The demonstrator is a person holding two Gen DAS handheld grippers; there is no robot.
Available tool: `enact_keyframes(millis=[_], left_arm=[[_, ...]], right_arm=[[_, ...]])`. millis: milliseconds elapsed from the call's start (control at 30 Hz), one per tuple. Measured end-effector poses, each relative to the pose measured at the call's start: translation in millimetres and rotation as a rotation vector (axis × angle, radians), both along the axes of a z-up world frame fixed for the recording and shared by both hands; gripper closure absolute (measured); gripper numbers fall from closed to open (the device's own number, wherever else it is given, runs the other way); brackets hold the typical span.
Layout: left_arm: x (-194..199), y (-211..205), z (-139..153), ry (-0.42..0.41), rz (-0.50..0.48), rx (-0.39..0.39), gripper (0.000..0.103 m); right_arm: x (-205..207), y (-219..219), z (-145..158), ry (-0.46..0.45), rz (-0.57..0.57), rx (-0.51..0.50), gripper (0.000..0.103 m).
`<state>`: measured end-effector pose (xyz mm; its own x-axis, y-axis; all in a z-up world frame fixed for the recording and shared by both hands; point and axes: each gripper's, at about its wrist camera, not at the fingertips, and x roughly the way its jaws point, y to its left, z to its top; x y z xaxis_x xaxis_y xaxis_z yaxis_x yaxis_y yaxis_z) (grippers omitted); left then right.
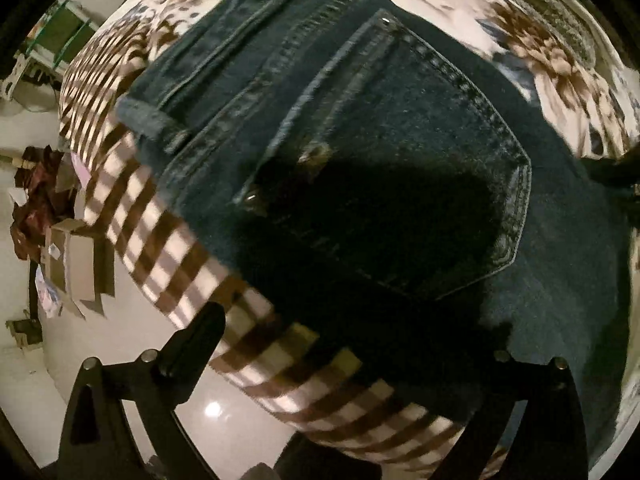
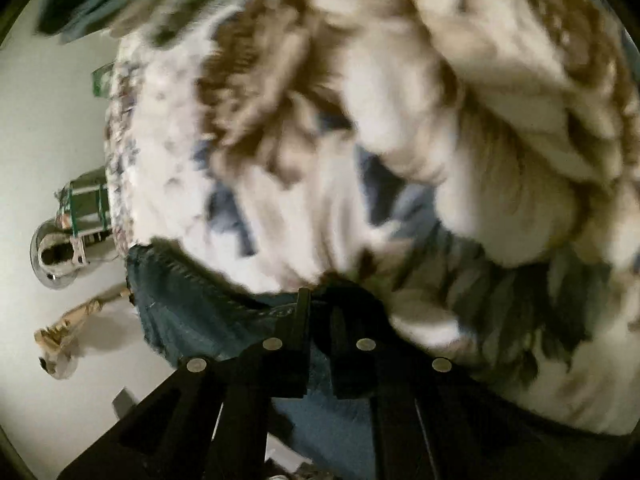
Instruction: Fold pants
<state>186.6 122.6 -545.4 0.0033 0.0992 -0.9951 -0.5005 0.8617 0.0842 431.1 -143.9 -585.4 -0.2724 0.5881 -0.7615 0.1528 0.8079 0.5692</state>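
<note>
Pants [image 1: 400, 160], dark denim, back pocket up, no readable label

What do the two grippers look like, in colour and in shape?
Both are matte black. The left gripper has two angular, tapering fingers with triangular cut-outs and round silver bolt heads. The right gripper shows flat black bars with four silver bolt heads. No cables or markings are visible.

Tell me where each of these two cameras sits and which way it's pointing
Left wrist: sits on the left gripper, looking down along its open fingers at the jeans on the bed; only the black fingers show.
Right wrist: sits on the right gripper, aimed down over the bed, blurred; its fingers are closed on a jeans edge.
Shared: the jeans, the floral bed cover and the pale floor.
</note>
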Motion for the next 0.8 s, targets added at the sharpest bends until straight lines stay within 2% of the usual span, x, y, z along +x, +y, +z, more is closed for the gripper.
enact_keyframes(millis=[33, 67, 100, 133, 167, 200, 267, 333, 467, 567, 600, 667, 700, 733, 800], left_arm=[[-1.2, 4.4, 5.3, -0.009, 0.011, -0.007, 0.0], [-1.8, 9.6, 12.7, -0.02, 0.027, -0.012, 0.0], [-2.7, 16.1, 20.2, -0.038, 0.046, -0.014, 0.0], [-3.9, 24.7, 28.8, -0.065, 0.069, -0.015, 0.0], [-3.2, 33.6, 36.1, -0.086, 0.093, -0.008, 0.0], [-2.5, 42.7, 41.2, -0.102, 0.115, -0.003, 0.0], [-0.6, 67.9, 45.0, -0.13, 0.181, -0.013, 0.0], [1.8, 93.3, 38.7, -0.142, 0.261, -0.047, 0.0], [2.3, 142.4, 11.3, -0.162, 0.46, -0.15, 0.002], [2.8, 166.3, -10.1, -0.203, 0.538, -0.241, 0.004], [4.3, 168.4, -13.9, -0.216, 0.543, -0.252, 0.009], [7.6, 163.0, -10.1, -0.283, 0.506, -0.259, 0.06], [10.4, 158.3, -5.1, -0.278, 0.474, -0.233, 0.063], [15.7, 154.4, 2.0, -0.289, 0.455, -0.215, 0.073], [8.6, 155.6, 8.7, -0.308, 0.435, -0.217, 0.076]], right_arm=[[2.3, -5.4, -7.3, 0.049, -0.042, 0.039, 0.093], [3.2, -11.9, -9.7, 0.081, -0.082, 0.08, 0.085], [4.6, -24.1, -3.6, 0.075, -0.128, 0.114, 0.082], [6.6, -33.3, 3.8, 0.054, -0.154, 0.131, 0.073], [8.1, -39.6, 9.8, 0.041, -0.17, 0.142, 0.059], [9.4, -47.1, 14.8, 0.037, -0.185, 0.152, 0.055], [10.7, -51.0, 19.1, 0.047, -0.188, 0.175, 0.055], [10.3, -44.5, 19.3, 0.059, -0.144, 0.156, 0.055], [0.7, -18.6, 13.8, 0.052, -0.04, 0.088, 0.055], [-4.5, -11.4, 8.8, 0.058, -0.014, 0.074, 0.055], [-6.6, -7.4, 6.1, 0.058, -0.006, 0.064, 0.055], [-8.1, -3.7, 2.6, 0.058, 0.002, 0.049, 0.054], [-8.8, -1.0, 1.9, 0.062, 0.007, 0.05, 0.054], [-10.7, 1.8, 2.8, 0.062, 0.012, 0.048, 0.055], [-12.1, 6.0, 5.5, 0.061, 0.039, 0.049, 0.054]])
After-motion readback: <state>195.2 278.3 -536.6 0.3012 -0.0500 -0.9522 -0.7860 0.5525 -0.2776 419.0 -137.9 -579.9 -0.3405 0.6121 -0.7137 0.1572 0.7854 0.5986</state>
